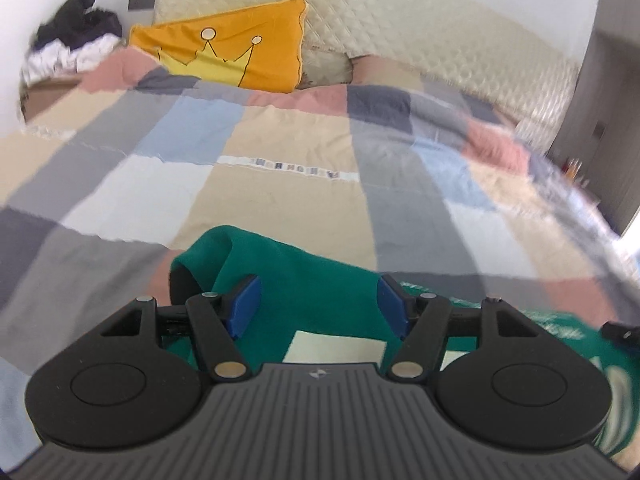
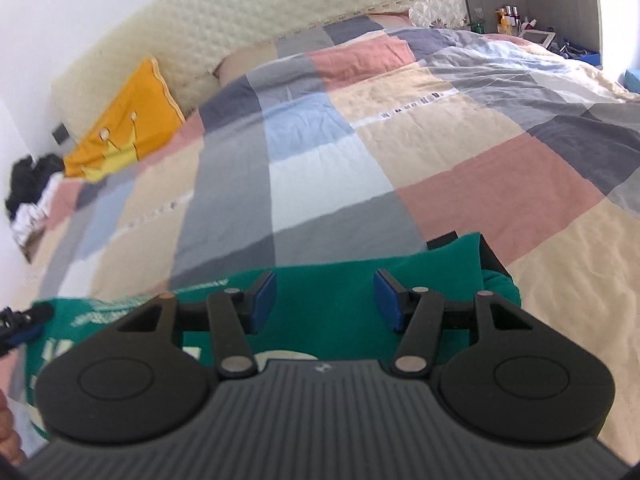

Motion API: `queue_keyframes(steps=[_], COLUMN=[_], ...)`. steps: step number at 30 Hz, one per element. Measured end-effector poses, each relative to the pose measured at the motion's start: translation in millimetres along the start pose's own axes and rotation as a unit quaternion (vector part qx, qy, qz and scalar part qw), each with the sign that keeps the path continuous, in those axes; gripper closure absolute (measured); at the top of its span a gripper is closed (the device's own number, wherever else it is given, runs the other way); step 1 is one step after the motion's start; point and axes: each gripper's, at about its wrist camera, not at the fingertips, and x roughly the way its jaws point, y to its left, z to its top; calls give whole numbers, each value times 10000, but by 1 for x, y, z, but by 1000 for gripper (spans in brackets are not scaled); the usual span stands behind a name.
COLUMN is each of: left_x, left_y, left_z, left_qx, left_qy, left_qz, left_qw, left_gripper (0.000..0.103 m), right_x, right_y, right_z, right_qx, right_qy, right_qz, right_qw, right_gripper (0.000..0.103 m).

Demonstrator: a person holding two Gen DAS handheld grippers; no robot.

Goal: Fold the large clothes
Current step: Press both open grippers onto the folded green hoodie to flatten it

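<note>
A wide bed under a patchwork quilt of grey, beige, pink and blue squares [image 1: 280, 184] fills both views and gives the flat, soft surface the folding needs, with a cream quilted headboard [image 1: 400, 20] behind it. Against that headboard leans an orange cushion with a yellow crown drawn on it [image 1: 228, 52], well apart from the work, and a heap of dark and white clothes [image 1: 72, 44] sits off the bed's far corner, probably waiting their turn. The task's own thing, a large green sweatshirt with pale lettering [image 2: 332, 300], lies at the near edge of the bed, spread across both views, one sleeve opening showing dark at the left end and another at the right. The left gripper [image 1: 316, 304] hovers over the sleeve end with its blue pads apart and pressing on nothing; the right gripper [image 2: 324, 300] is likewise part-open above the other shoulder, empty, seemingly placed for a mirrored two-handed fold.
</note>
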Motion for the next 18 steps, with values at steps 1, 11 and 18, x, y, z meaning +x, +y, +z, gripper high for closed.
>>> queue_keyframes(steps=[1,11,18], left_x=[2,38,59], left_y=[-1,-2,13], left_z=[0,-1,0], left_qx=[82,566,216], left_qy=[31,347,536], left_qz=[35,150,-123], left_qw=[10000,9977,9983], left_gripper=[34,34,34], right_x=[2,43,64], right_y=[2,15,8], right_z=[-1,3,-2], right_qx=[-116,-632,-467], right_qy=[12,417,562], right_qz=[-55,-274,-263], right_qw=[9999,9968,9970], right_gripper=[47,47,47])
